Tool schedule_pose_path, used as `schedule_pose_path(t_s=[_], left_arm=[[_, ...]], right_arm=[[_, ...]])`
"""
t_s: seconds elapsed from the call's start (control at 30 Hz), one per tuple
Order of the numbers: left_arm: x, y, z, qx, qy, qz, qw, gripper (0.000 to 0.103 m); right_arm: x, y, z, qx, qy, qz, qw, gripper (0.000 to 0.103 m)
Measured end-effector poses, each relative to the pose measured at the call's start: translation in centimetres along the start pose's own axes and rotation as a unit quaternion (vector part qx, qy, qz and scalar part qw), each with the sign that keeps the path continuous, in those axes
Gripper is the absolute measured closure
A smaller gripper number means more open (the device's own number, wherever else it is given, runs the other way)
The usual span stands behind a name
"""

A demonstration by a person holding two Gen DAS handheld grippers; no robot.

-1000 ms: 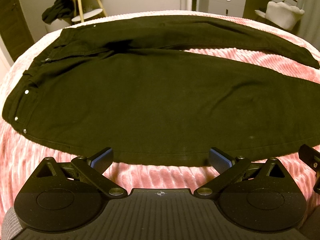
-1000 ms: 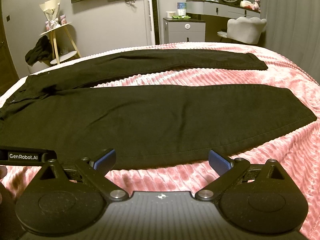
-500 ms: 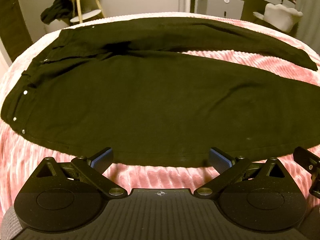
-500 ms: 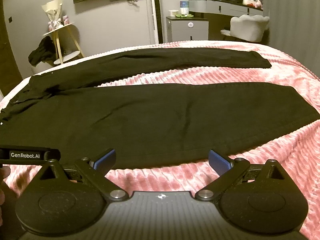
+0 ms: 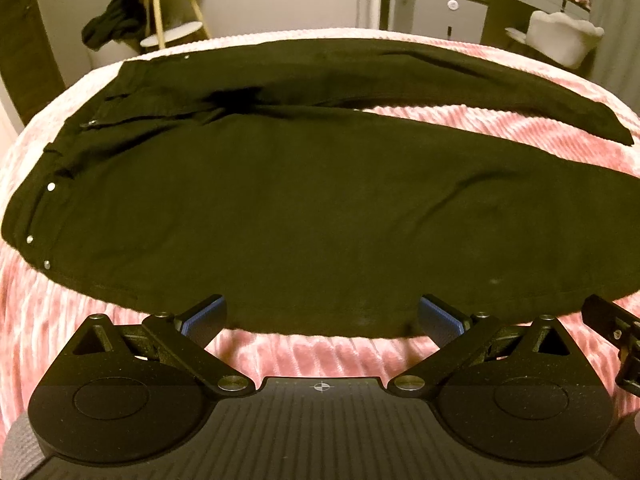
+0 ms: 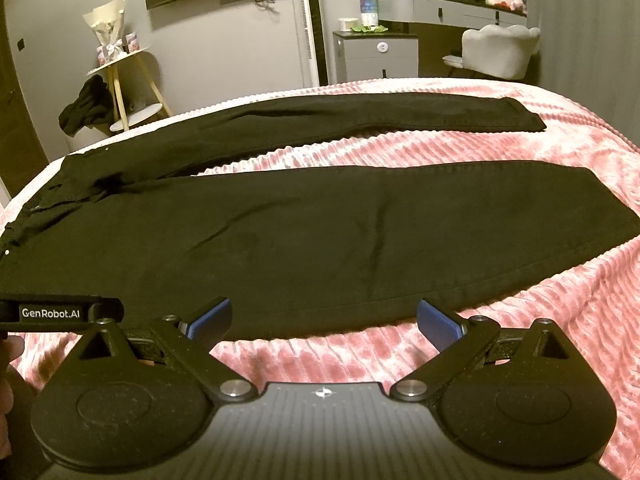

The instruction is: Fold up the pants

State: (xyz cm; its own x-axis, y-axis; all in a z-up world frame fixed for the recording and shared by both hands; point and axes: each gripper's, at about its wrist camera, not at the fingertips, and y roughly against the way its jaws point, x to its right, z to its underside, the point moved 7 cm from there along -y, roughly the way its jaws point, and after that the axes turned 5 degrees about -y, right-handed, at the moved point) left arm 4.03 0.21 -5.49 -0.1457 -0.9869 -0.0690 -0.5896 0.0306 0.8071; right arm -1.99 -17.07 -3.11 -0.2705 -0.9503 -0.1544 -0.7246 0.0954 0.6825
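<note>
Black pants lie flat and spread on a pink ribbed bedspread, waistband to the left, two legs running right with a gap of pink between them. They also show in the right wrist view. My left gripper is open and empty, hovering just in front of the near leg's hem-side edge. My right gripper is open and empty at the same near edge, further toward the leg ends. The left gripper's body shows at the right view's left edge.
Beyond the bed stand a wooden stool with dark clothing hanging on it, a grey cabinet, a white chair and a dressing table with a mirror. The bedspread slopes away on the right.
Both grippers have drifted slightly; the pants sit a little lower and further left in the views. Both jaws stay open. The pants have not moved.
</note>
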Motion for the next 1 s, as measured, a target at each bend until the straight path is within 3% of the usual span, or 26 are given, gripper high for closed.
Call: schedule_pose_path(t_s=[0.4, 0.77, 0.9, 1.0], left_arm=[[0.1, 0.4, -0.5, 0.013, 0.005, 0.014, 0.9998, 0.0], [0.0, -0.9, -0.8, -0.006, 0.004, 0.0, 1.0, 0.0], [0.3, -1.6, -1.2, -0.008, -0.007, -0.009, 0.9999, 0.0], [0.2, -1.6, -3.2, 0.023, -0.004, -0.029, 0.9993, 0.0]], right_arm=[[-0.2, -0.5, -0.3, -0.011, -0.009, -0.024, 1.0, 0.004], [-0.5, -2.2, -1.0, -0.012, -0.001, -0.053, 0.999, 0.004], [0.0, -4.4, -1.1, -0.053, -0.027, -0.081, 0.995, 0.004], [1.3, -6.2, -2.2, -0.074, -0.048, -0.068, 0.994, 0.004]])
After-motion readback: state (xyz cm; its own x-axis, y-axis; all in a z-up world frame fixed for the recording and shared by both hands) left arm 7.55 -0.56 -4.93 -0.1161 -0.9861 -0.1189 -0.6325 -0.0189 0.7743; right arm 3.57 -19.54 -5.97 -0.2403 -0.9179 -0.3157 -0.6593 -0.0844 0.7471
